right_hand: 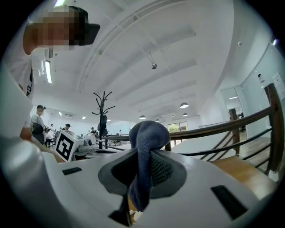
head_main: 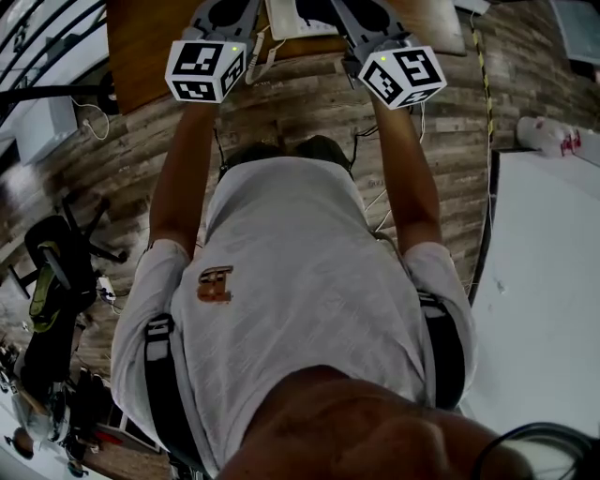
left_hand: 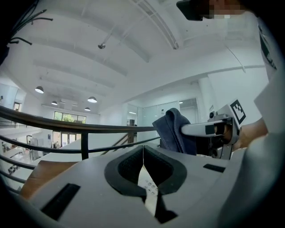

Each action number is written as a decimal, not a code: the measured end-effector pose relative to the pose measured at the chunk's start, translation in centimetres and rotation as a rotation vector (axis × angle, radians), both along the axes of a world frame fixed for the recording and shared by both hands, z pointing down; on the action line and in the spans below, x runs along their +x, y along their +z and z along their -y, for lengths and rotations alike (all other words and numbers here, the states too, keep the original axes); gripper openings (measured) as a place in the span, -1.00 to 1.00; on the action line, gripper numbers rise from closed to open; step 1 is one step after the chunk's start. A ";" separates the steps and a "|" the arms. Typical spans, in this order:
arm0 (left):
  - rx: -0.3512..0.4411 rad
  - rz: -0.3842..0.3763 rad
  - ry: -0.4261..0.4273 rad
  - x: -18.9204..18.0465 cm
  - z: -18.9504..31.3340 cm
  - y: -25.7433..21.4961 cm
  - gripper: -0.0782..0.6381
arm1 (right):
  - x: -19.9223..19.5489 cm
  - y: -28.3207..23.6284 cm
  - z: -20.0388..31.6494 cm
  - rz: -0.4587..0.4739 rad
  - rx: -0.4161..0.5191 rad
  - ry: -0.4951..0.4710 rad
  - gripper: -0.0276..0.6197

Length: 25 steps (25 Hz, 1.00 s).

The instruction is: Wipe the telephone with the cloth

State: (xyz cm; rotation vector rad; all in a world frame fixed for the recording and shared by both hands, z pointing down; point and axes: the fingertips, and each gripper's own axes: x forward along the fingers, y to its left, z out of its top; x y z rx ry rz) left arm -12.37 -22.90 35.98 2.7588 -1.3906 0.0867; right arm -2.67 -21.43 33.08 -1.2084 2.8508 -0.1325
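In the right gripper view my right gripper (right_hand: 149, 153) is shut on a dark blue cloth (right_hand: 143, 147), which bulges above the jaws and hangs down below them. The left gripper view shows that cloth (left_hand: 173, 131) off to the right, in the other gripper's jaws. My left gripper (left_hand: 143, 156) is shut with its pads meeting. Through the gap under them a white keypad (left_hand: 149, 189) of the telephone shows. From the head view both marker cubes (head_main: 206, 67) (head_main: 403, 75) reach over a wooden table, and a white thing (head_main: 298, 19) lies between the grippers.
The wooden table (head_main: 141, 47) stands at the top of the head view, over a plank floor. A dark railing (left_hand: 67, 127) runs behind it. A white surface (head_main: 544, 281) lies at the right, a black chair (head_main: 56, 272) at the left. A coat stand (right_hand: 102, 116) and people stand far off.
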 end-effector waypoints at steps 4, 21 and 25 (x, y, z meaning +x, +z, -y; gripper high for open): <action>-0.059 0.016 -0.007 -0.3 2.3 1.7 -0.73 | -0.6 1.2 2.2 -0.011 -0.041 0.002 -0.69; -0.394 0.050 -0.075 2.1 9.0 9.7 -0.49 | -0.7 6.6 11.6 -0.111 -0.256 -0.119 -0.69; -0.488 0.071 -0.098 2.4 9.8 12.3 -0.47 | -1.0 8.0 13.1 -0.146 -0.303 -0.144 -0.69</action>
